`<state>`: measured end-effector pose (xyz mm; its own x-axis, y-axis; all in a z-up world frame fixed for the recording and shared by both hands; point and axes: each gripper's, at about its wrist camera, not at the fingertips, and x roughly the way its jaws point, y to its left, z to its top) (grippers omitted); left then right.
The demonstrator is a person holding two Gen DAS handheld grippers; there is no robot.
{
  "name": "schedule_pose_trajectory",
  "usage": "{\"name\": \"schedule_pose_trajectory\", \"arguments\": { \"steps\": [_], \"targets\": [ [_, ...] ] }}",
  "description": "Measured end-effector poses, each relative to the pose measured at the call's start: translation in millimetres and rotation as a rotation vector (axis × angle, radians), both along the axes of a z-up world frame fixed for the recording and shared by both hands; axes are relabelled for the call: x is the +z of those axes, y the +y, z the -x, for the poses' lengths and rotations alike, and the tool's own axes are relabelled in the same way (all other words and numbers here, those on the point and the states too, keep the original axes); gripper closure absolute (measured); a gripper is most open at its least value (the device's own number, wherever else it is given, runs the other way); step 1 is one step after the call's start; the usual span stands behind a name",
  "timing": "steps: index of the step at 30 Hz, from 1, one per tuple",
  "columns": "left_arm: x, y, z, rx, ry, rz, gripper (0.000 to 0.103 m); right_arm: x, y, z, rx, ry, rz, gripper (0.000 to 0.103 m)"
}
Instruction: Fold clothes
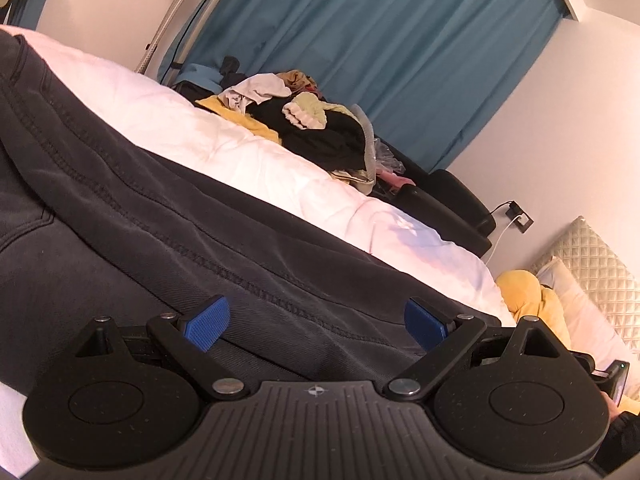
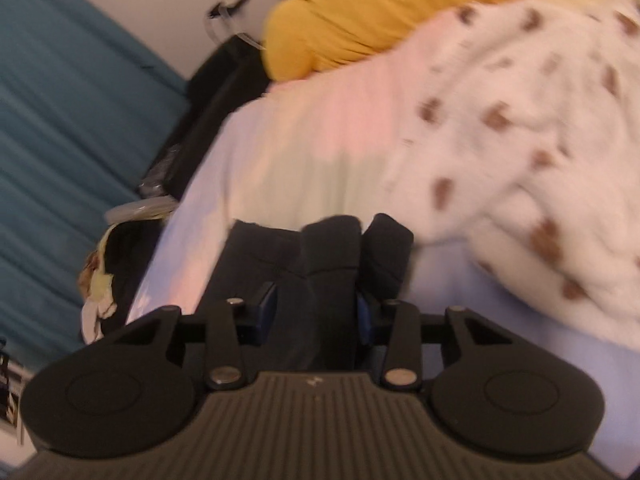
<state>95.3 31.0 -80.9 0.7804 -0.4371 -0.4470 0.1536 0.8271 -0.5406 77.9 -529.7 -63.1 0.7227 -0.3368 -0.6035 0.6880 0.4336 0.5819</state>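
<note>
A dark grey garment [image 1: 168, 216] with stitched seams lies spread over the white bed [image 1: 248, 152]. My left gripper [image 1: 316, 326] is open, its blue pads wide apart just above the garment's near part. My right gripper [image 2: 316, 312] is shut on a bunched fold of the dark grey garment [image 2: 328, 248], which sticks out past the pads above the white bed [image 2: 304, 152]. The right wrist view is motion-blurred.
A pile of mixed clothes [image 1: 304, 120] sits at the bed's far edge before a blue curtain [image 1: 400, 40]. A yellow pillow [image 2: 360, 12] and a white brown-spotted blanket [image 2: 540, 152] lie near the right gripper. A black seat [image 1: 448, 204] stands beside the bed.
</note>
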Motion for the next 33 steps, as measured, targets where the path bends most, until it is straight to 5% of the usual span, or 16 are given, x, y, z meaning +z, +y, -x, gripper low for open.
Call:
{"name": "schedule_pose_trajectory", "arguments": {
  "steps": [7,9,10,12,14,19,24,28,33],
  "targets": [
    [3,1,1,0.001,-0.001,0.008,0.007,-17,-13,-20,0.082,0.056,0.002,0.055],
    [2,2,2,0.009,-0.003,0.006,0.007,-14,-12,-25,0.108,0.072,0.043,0.072],
    [2,2,3,0.013,-0.004,0.005,0.007,-11,-10,-27,0.12,0.078,0.072,0.094],
    [2,4,5,0.024,-0.008,0.004,0.007,-2,-7,-29,0.14,0.053,0.122,0.095],
    [3,5,5,0.03,-0.016,0.002,0.007,10,-5,-22,0.141,-0.064,0.137,0.096],
    [1,3,6,0.039,-0.026,-0.028,0.007,7,-16,-10,0.069,-0.104,0.088,0.096],
    [-2,-2,4,0.04,-0.028,-0.069,0.007,-43,-47,9,-0.03,-0.048,-0.209,0.081],
    [-3,-5,5,0.037,-0.027,-0.084,0.007,-49,-47,21,-0.062,-0.079,-0.302,0.034],
    [-4,-6,6,0.034,-0.035,-0.091,0.007,-44,-32,24,-0.035,-0.026,-0.338,0.033]
  ]
}}
